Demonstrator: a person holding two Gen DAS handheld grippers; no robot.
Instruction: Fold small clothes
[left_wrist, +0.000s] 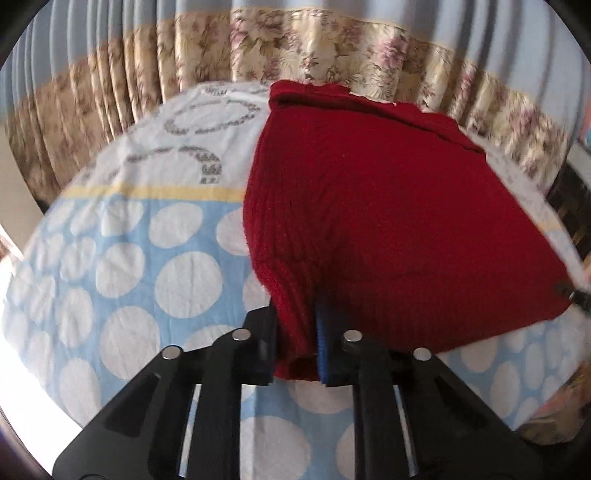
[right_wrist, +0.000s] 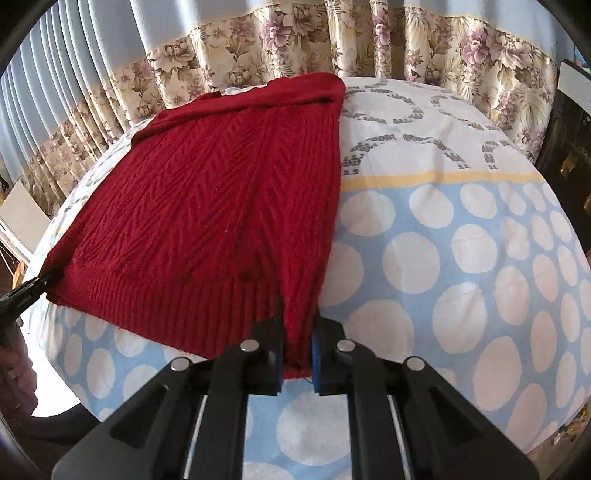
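A dark red knitted sweater (left_wrist: 388, 206) lies spread on a cloth-covered table, its ribbed hem toward me. My left gripper (left_wrist: 297, 354) is shut on the hem's left corner, lifting it slightly. In the right wrist view the sweater (right_wrist: 207, 199) fills the left half, and my right gripper (right_wrist: 297, 363) is shut on the hem's right corner. The left gripper's tip (right_wrist: 33, 286) shows at the sweater's left corner in the right wrist view. The right gripper's tip (left_wrist: 576, 293) shows at the far right edge in the left wrist view.
The table cloth (right_wrist: 461, 240) is light blue with white dots near me and white with grey rings farther back. Floral and blue curtains (right_wrist: 280, 33) hang behind the table. Dark furniture (right_wrist: 569, 147) stands at the right.
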